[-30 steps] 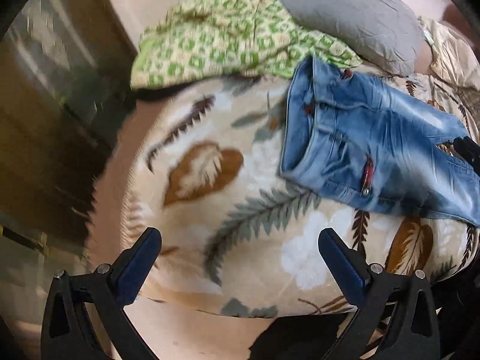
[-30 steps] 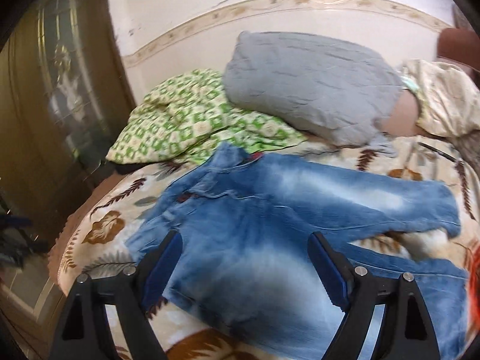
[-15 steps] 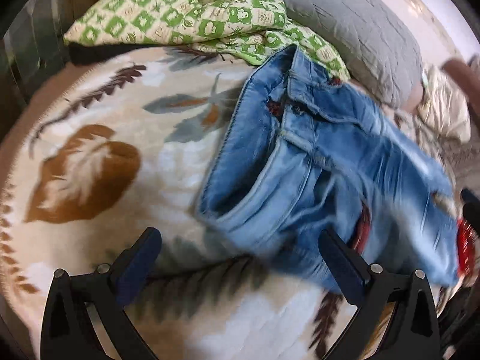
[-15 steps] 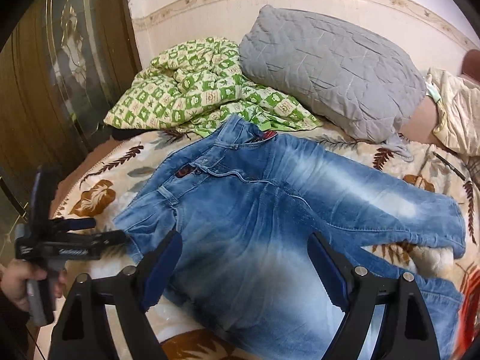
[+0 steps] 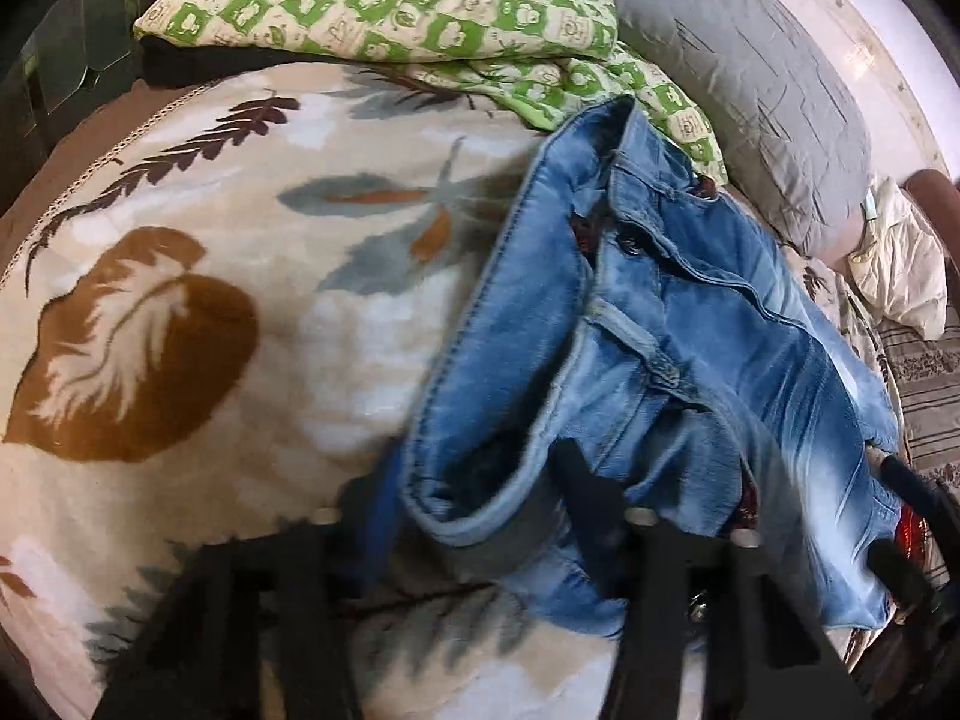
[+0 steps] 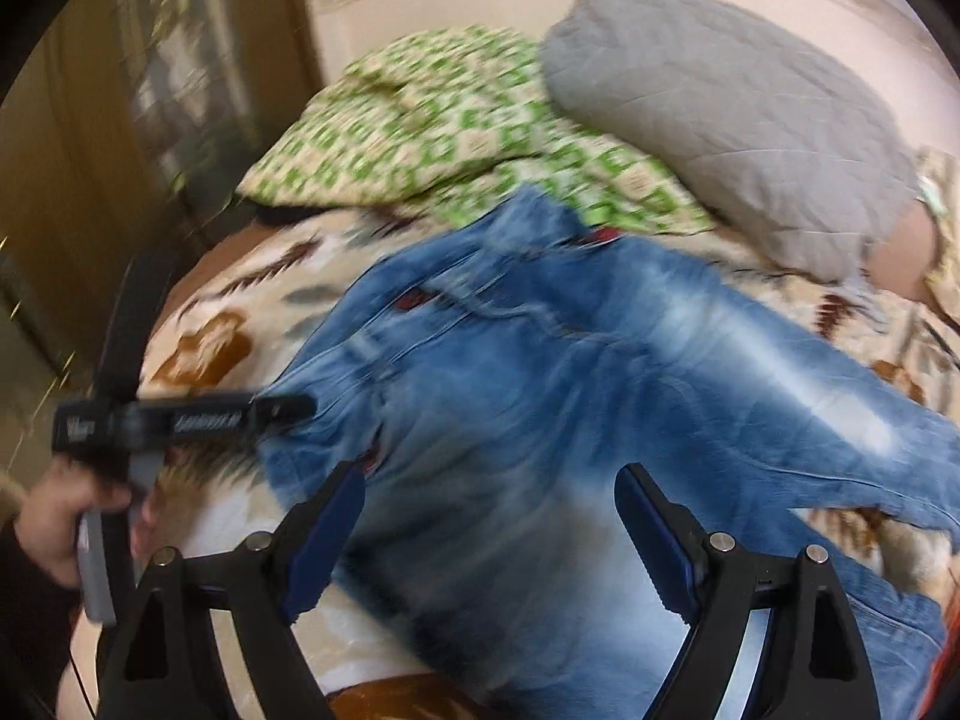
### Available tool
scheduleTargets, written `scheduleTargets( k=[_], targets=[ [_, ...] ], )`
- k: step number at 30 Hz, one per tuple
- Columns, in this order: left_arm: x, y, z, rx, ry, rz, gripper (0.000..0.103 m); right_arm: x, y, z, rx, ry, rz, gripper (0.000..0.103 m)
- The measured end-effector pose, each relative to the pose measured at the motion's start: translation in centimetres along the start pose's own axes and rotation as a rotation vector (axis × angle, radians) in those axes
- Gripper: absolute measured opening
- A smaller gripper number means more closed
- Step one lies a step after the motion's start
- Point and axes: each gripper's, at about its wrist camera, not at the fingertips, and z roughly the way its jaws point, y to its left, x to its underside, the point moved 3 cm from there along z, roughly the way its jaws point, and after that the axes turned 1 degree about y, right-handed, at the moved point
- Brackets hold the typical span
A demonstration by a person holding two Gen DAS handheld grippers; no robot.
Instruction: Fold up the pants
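Blue jeans (image 5: 690, 372) lie spread on a leaf-patterned blanket (image 5: 180, 330), waistband toward me in the left wrist view. My left gripper (image 5: 474, 504) straddles the near waistband corner, fingers blurred and partly closed around the denim; a firm grip is unclear. In the right wrist view the jeans (image 6: 570, 408) fill the middle and the left gripper (image 6: 282, 408) touches their left waistband edge, held by a hand. My right gripper (image 6: 489, 528) is open, hovering over the seat of the jeans.
A green patterned quilt (image 5: 390, 6) and a grey pillow (image 5: 750, 78) lie beyond the jeans. A cream cloth (image 5: 900, 264) lies at far right. A wooden door (image 6: 90, 180) stands left of the bed. The blanket's edge curves at left.
My left gripper has moved forward onto the waistband corner and its fingers have narrowed around it. The right gripper has dropped closer over the jeans, still open.
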Motion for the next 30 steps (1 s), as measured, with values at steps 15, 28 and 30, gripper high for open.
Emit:
scheduleTargets(
  k=[15,28,30],
  targets=[
    [-0.2,0.5,-1.5,0.088,0.018,0.013,0.016,3.5,4.9,7.0,-0.097,0.129,-0.203,0.038],
    [3.3,2.4,-8.5,0.138,-0.099,-0.019,0.015,3.6,7.6,1.6,-0.253,0.075,-0.286,0.025],
    [4.1,3.2,-9.8,0.138,-0.104,-0.037,0.015,4.0,8.5,1.2,-0.280,0.072,-0.306,0.025]
  ],
)
